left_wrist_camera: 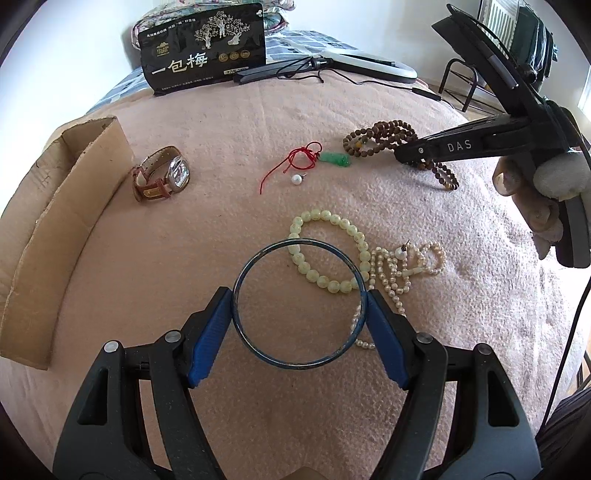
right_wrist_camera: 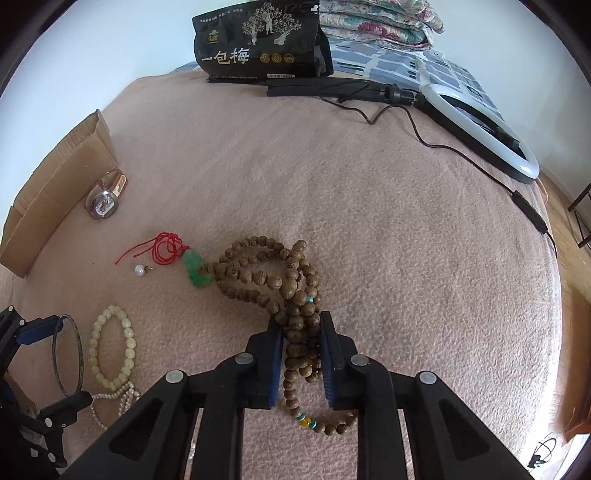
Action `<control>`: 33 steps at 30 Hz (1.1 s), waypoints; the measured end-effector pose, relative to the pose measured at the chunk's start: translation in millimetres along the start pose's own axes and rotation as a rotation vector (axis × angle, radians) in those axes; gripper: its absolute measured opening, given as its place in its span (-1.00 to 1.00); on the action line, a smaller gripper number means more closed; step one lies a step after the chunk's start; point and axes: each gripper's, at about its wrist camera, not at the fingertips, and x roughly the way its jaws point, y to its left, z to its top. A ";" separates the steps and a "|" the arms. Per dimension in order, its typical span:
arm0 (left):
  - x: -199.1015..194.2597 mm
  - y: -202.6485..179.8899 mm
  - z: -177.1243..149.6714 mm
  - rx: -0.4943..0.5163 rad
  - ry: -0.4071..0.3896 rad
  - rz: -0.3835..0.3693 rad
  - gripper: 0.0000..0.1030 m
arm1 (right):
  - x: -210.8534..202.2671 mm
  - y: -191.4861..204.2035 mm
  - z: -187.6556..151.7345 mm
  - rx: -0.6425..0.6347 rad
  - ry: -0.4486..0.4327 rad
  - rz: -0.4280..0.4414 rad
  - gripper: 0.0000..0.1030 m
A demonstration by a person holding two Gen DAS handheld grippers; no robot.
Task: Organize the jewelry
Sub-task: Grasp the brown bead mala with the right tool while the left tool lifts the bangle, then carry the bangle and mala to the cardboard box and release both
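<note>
Black snack bag (left_wrist_camera: 204, 48), ring light (right_wrist_camera: 491, 129), perhaps folded quilts (right_wrist_camera: 376, 22) behind.

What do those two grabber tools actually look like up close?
Both are black plastic, shaped like big clamps with silver round rivets at the joints. Each claw, left and right, ends in two blue ribbed pads. The right one has white "DAS" lettering on its side and black cables trailing behind.

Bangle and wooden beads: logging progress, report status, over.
Left tool shut on blue bangle. Right tool shut on wooden bead strand. Bangle overlaps pale bead bracelet and pearl strand; jade pendant touches wooden beads.
</note>
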 end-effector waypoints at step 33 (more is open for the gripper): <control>-112.0 82.2 39.3 -0.080 -0.151 0.038 0.44 | -130.6 69.9 36.4 0.008 -0.252 0.068 -0.71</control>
